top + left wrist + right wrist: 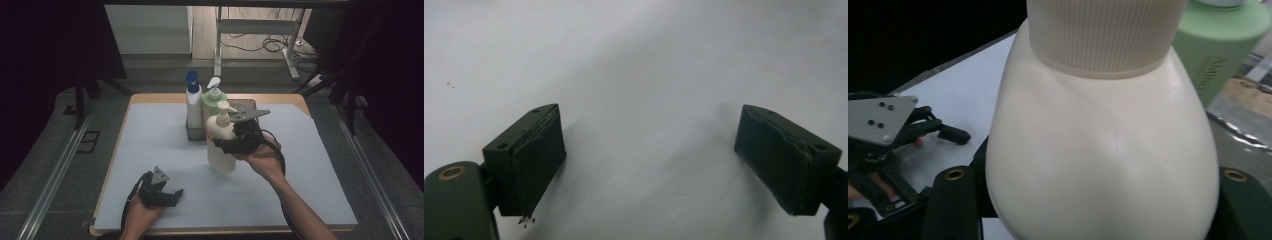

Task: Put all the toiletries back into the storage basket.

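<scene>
- One cream pump bottle [220, 142], smooth body, ribbed collar, centre frame, clamped in the right gripper [235, 145].
- Left gripper [167, 192], lower left: jaws wide, nothing between.

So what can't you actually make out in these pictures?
- Right gripper view: the pads of the right gripper, hidden behind the cream pump bottle.
- High view: the metal rack interior, screened by bottles.
- Right gripper view: the green bottle, cut off by the edge.
</scene>
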{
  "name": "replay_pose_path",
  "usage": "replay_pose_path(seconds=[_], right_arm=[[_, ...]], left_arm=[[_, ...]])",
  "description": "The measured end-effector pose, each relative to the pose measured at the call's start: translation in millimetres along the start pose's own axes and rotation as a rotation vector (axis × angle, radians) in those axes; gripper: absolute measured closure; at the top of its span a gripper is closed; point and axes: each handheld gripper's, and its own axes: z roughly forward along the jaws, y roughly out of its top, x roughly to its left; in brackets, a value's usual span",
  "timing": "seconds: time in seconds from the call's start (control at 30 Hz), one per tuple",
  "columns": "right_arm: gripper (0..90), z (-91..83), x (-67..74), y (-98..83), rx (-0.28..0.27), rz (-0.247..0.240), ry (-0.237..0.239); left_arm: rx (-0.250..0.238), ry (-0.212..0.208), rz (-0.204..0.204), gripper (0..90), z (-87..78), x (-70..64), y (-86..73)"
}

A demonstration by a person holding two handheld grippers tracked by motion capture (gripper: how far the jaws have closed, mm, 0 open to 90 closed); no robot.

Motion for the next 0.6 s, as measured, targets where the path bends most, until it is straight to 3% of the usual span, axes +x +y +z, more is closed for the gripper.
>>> replay_pose_path(seconds=[0.6], right_arm=[[36.9,-44.4,-37.5,7.4,-0.051,0.062,-0.138]], left_arm=[[0.001,0.0,0.0,12.2,-0.1,0.0,0.1]])
